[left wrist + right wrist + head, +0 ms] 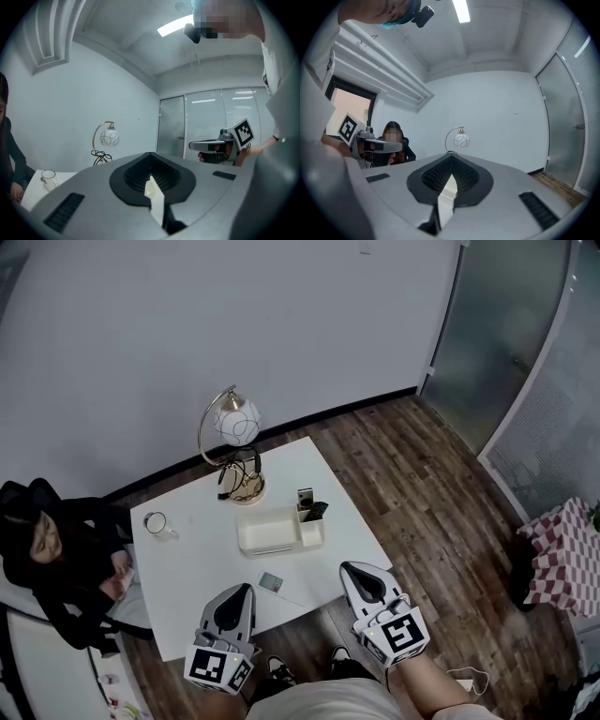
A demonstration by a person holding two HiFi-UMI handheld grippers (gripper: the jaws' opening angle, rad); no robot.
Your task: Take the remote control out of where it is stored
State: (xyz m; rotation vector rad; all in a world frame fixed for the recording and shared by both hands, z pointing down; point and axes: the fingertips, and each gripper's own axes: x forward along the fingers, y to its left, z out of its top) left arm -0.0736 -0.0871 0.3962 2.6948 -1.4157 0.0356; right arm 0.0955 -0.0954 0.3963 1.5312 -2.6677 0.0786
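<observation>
Two grippers: our left hand-held gripper (244,591) and right hand-held gripper (351,570) are both clenched on nothing, jaws tip to tip. They point level at the near edge of the bench (197,559).
Just past them: a small grey card (271,582) lies flat on the bench between the grippers and the tray. Not our target.
Storage: cream tray (267,546) sits mid-bench. The big compartment looks empty, and there are small pockets at its right end.
Remote control: we reckon it's the slim thing (306,498) standing upright in the far small pocket, with something dark beside it. Honestly it's too small to be sure which is which.
Further out: lamp (234,423) at the far edge, glass (156,523) on the left, and a seated person (56,559) off the left side.
Step in hand: nothing grabbed, both grippers well short of the tray, so we'd call this the very start.
Next move: the right one is nearer that end, so we'd open its jaws and reach over the tray's right end. Then pinch the remote near its top and lift straight up. The left could steady the tray if it wants to tag along.
</observation>
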